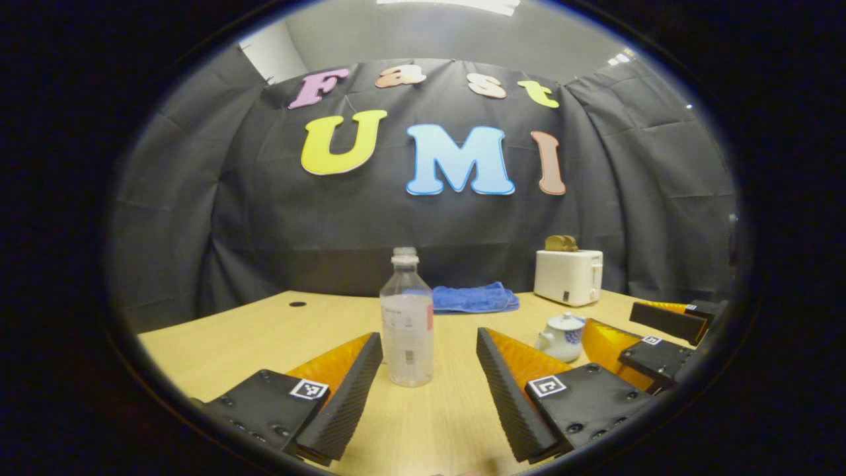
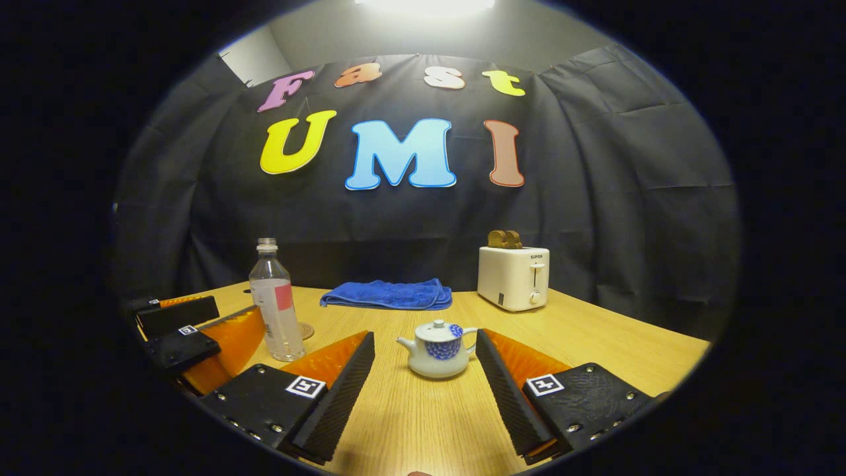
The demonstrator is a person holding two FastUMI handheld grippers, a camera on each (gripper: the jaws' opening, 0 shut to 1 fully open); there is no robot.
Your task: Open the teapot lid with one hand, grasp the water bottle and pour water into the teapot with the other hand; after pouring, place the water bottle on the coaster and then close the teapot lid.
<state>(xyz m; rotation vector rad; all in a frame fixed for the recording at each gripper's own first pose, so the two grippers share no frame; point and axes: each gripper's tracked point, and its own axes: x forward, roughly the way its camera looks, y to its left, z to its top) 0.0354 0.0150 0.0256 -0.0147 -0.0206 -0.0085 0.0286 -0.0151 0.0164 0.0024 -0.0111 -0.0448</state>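
Observation:
A clear water bottle (image 1: pixel 408 324) with a white cap stands upright on the wooden table (image 1: pixel 218 344), a little water in its base. My left gripper (image 1: pixel 429 337) is open, and the bottle stands at its fingertips with a gap on each side. The small white teapot (image 2: pixel 437 349) with a blue pattern has its lid (image 2: pixel 436 328) on. It sits just ahead of my open right gripper (image 2: pixel 424 337), centred between the fingers and untouched. A round coaster (image 2: pixel 305 330) lies right behind the bottle (image 2: pixel 276 304). The left gripper (image 2: pixel 238 307) reaches toward the bottle from the left. The right gripper (image 1: pixel 608 317) is beside the teapot (image 1: pixel 562 336).
A folded blue towel (image 2: pixel 390 294) lies at the back of the table. A white toaster (image 2: pixel 513 276) with bread in it stands at the back right. A small dark hole (image 1: pixel 297 304) marks the tabletop at the far left. Black cloth walls close the booth behind.

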